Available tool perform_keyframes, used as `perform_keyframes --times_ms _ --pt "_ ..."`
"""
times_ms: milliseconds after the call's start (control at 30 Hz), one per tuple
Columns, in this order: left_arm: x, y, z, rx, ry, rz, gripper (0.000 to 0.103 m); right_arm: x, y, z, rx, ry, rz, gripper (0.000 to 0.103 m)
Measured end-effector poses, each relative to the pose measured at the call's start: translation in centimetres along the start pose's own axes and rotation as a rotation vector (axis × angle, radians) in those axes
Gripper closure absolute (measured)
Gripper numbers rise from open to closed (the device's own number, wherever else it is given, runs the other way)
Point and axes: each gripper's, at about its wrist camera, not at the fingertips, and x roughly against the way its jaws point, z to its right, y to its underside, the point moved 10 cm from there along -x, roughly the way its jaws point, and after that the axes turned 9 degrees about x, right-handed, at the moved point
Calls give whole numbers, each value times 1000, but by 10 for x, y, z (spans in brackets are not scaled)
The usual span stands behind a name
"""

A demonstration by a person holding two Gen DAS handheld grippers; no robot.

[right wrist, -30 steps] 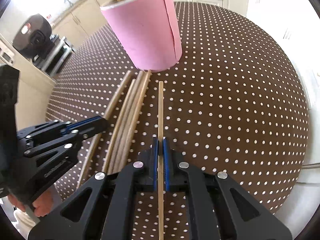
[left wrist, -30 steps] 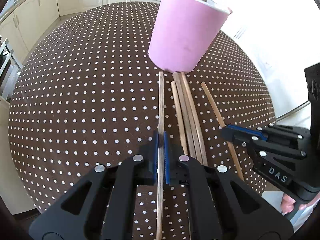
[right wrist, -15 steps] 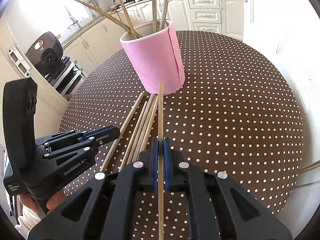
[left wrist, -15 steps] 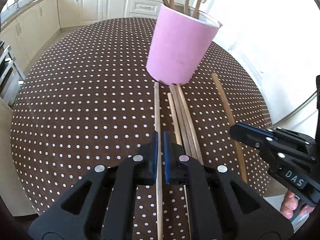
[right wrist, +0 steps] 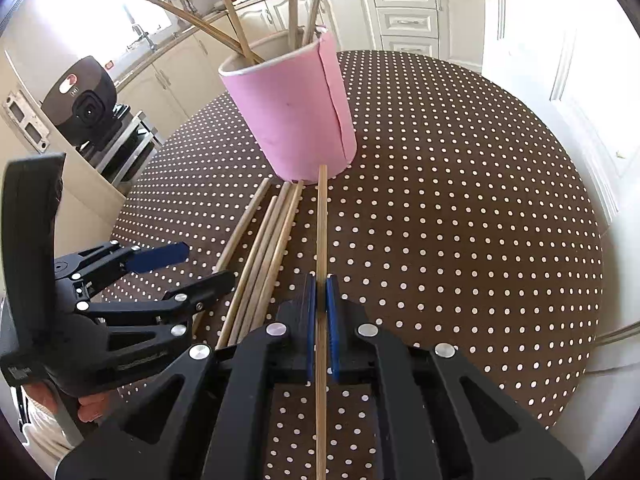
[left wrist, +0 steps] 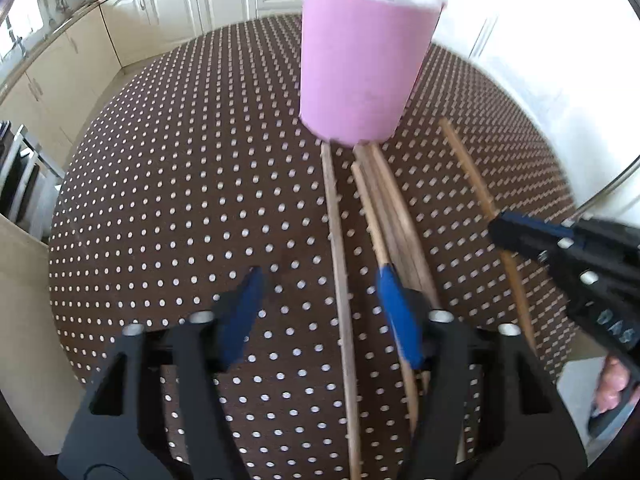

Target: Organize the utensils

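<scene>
A pink cup stands on the dotted brown table with several wooden sticks standing in it. My left gripper is open; a loose stick lies on the table between its fingers, and a bundle of sticks lies just to the right. My right gripper is shut on a wooden stick that is lifted and points at the cup's base. It shows in the left wrist view, and the left gripper shows in the right wrist view.
White kitchen cabinets run behind the table. A black appliance stands on a rack at the left. The table edge curves round on the right.
My left gripper has opened and let go of its stick, which now lies on the table. My right gripper has lifted its stick higher and stays shut on it.
</scene>
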Motion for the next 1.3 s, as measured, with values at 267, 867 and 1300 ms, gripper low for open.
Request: perform_keyframes --times_ms 267,867,1300 --pt "-6 -5 32 -133 -89 -25 97 -7 0 -2 7 1 -23 99" --pt "48 -36 32 -5 10 196 97 19 -25 -6 -40 -49 118 99" --pt "126 -56 28 42 109 418 97 60 -62 -2 -69 -24 323 99"
